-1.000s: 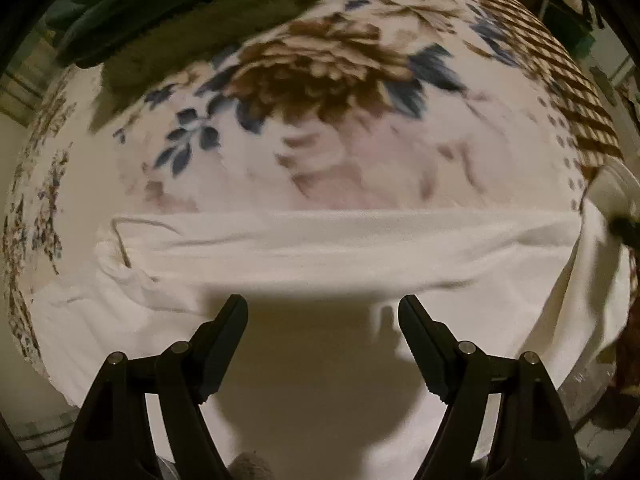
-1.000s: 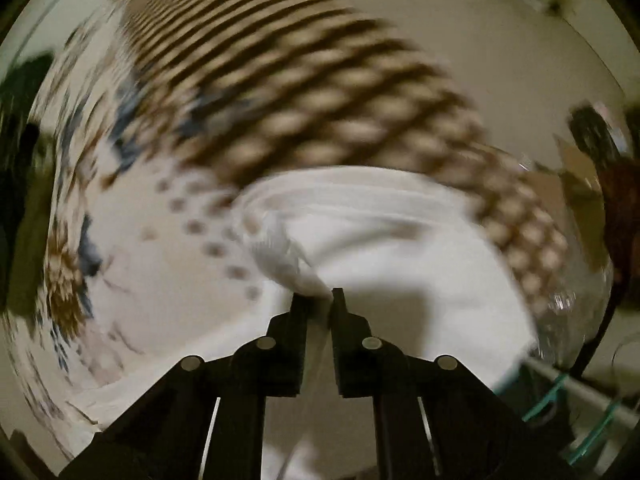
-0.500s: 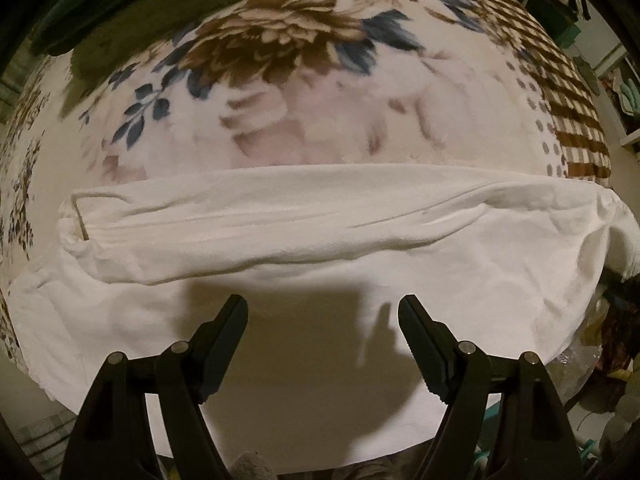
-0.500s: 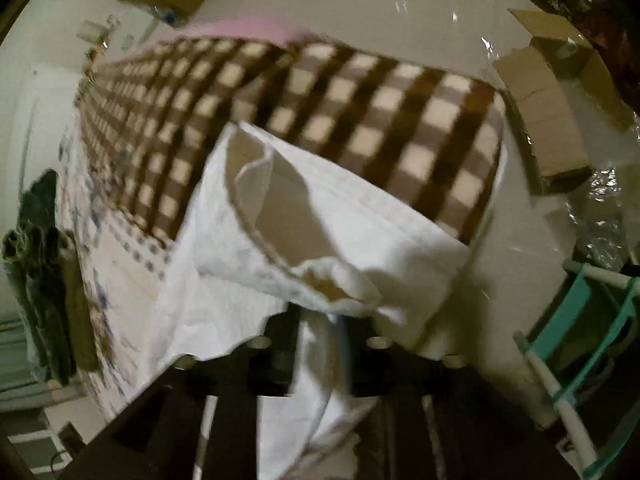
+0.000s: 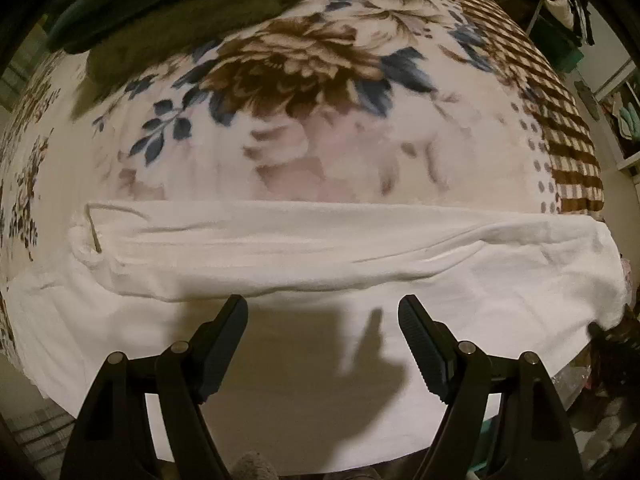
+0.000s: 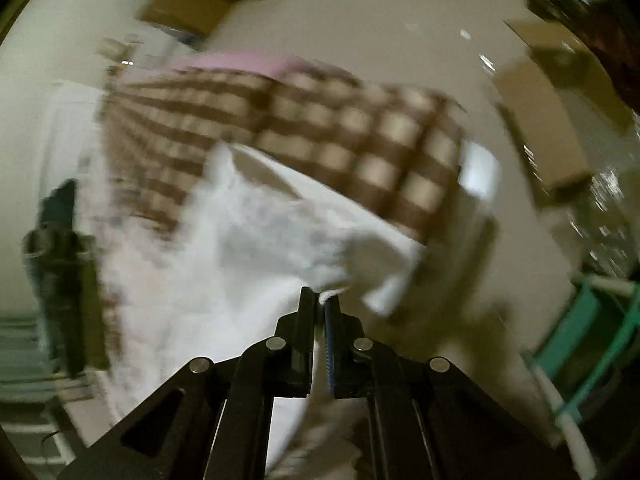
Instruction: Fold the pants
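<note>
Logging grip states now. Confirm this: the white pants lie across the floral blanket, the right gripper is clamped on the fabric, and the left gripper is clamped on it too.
Wrong on the left gripper: the left wrist view shows its jaws standing wide apart above the white pants, holding nothing. The rest stands: the pants lie across the floral blanket, and the right gripper is clamped on the fabric.

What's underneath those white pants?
The white pants lie on a floral blanket whose far end turns to brown checks. Its pattern shows only around them; the part directly beneath is covered, so anything else under there cannot be seen.
</note>
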A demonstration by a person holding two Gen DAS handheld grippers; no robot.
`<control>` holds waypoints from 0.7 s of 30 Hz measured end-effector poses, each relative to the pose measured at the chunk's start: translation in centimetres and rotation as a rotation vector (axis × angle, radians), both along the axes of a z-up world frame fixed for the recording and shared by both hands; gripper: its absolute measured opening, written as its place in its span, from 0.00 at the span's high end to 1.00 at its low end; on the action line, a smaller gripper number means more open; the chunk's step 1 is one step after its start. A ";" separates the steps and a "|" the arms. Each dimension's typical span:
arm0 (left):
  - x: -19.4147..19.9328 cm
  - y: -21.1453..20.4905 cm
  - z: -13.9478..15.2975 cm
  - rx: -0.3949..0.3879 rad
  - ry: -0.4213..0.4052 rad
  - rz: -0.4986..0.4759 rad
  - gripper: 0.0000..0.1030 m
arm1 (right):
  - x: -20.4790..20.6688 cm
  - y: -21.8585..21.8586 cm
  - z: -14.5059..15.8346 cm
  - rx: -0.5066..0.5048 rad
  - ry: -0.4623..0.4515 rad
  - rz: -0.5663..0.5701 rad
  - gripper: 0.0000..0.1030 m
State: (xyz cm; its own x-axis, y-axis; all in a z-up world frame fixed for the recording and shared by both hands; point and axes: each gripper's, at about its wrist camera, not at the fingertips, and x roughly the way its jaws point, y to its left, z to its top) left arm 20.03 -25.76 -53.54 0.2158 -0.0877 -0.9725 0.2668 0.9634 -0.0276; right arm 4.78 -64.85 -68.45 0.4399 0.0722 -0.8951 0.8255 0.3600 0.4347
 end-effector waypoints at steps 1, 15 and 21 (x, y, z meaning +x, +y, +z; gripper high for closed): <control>-0.2 0.3 -0.2 0.001 0.003 0.004 0.26 | -0.2 0.1 -0.4 0.002 0.028 0.007 0.76; -1.5 19.0 2.3 0.038 0.012 0.232 0.26 | 14.4 21.4 7.9 0.089 0.089 0.553 0.30; 3.7 26.7 1.3 0.127 -0.020 0.397 0.26 | 27.7 38.3 4.5 0.155 0.079 0.988 0.30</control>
State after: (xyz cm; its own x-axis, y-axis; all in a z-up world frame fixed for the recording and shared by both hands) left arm 23.77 0.95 -52.25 0.2278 0.1265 -0.9654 -0.1266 0.9870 0.0995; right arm 32.44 -26.59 -63.93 0.0597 0.4910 -0.8691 0.2155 0.8438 0.4915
